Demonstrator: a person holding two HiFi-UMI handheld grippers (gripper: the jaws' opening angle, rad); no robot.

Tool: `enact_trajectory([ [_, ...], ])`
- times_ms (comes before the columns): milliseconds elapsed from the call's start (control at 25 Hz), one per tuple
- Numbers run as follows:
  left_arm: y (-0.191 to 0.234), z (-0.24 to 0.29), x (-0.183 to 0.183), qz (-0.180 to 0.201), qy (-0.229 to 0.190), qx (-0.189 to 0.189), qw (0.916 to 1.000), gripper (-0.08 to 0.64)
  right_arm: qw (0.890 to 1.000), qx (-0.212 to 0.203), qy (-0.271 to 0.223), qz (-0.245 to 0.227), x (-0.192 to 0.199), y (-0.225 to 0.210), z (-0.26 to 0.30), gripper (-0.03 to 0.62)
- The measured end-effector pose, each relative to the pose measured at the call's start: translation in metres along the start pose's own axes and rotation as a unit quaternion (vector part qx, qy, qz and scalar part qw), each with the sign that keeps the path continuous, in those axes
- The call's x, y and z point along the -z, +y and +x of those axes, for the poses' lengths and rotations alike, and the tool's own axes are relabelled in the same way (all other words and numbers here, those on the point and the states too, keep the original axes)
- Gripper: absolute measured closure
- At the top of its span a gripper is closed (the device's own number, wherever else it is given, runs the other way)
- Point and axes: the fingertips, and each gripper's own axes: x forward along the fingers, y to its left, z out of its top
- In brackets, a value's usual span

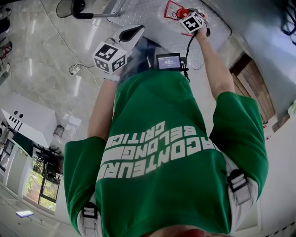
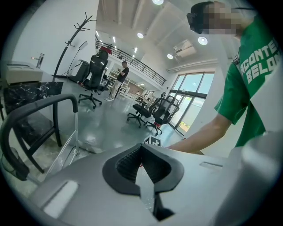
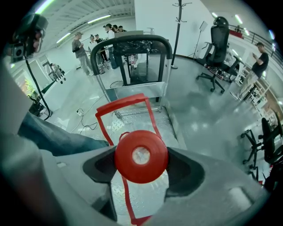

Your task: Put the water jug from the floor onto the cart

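The water jug point(image 3: 132, 132) is clear, with a red cap point(image 3: 141, 156) and a red handle frame point(image 3: 126, 103). My right gripper point(image 3: 141, 165) is shut on its capped neck, and the jug hangs over the cart's diamond-plate deck point(image 3: 146, 121). In the head view the cap point(image 1: 181, 12) shows at the top by the right gripper point(image 1: 187, 17), above the deck point(image 1: 148, 14). My left gripper point(image 1: 133, 32) is held lower left of it, jaws shut on nothing. The left gripper point(image 2: 141, 152) faces across the room past the cart's black handle point(image 2: 40, 106).
The cart's black push handle point(image 3: 132, 42) rises at the deck's far end. A white cable point(image 1: 74, 69) trails on the floor to the left. Office chairs point(image 3: 216, 53), a coat rack point(image 3: 179, 26) and standing people point(image 3: 82, 50) are farther off. A wooden panel point(image 1: 252, 88) lies right.
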Motion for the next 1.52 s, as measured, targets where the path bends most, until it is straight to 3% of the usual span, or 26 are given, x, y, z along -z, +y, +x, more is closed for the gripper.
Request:
enact_trajectory([
  [200, 0.005, -0.007, 0.004, -0.009, -0.004, -0.012, 0.9999, 0.545, 0.999, 0.009, 0.051, 0.002, 0.017, 0.001, 0.010, 0.290],
  [320, 0.006, -0.008, 0.005, -0.013, -0.006, -0.017, 0.9998, 0.545, 0.999, -0.004, 0.034, -0.013, 0.004, 0.009, 0.016, 0.290],
  [840, 0.010, -0.010, 0.008, -0.018, -0.003, -0.020, 0.9996, 0.546, 0.999, -0.006, 0.037, -0.029, -0.012, 0.026, 0.036, 0.290],
  [1520, 0.005, -0.012, -0.005, 0.006, -0.005, 0.005, 1.0000, 0.546, 0.996, -0.007, 0.084, -0.006, 0.011, 0.035, 0.032, 0.288],
])
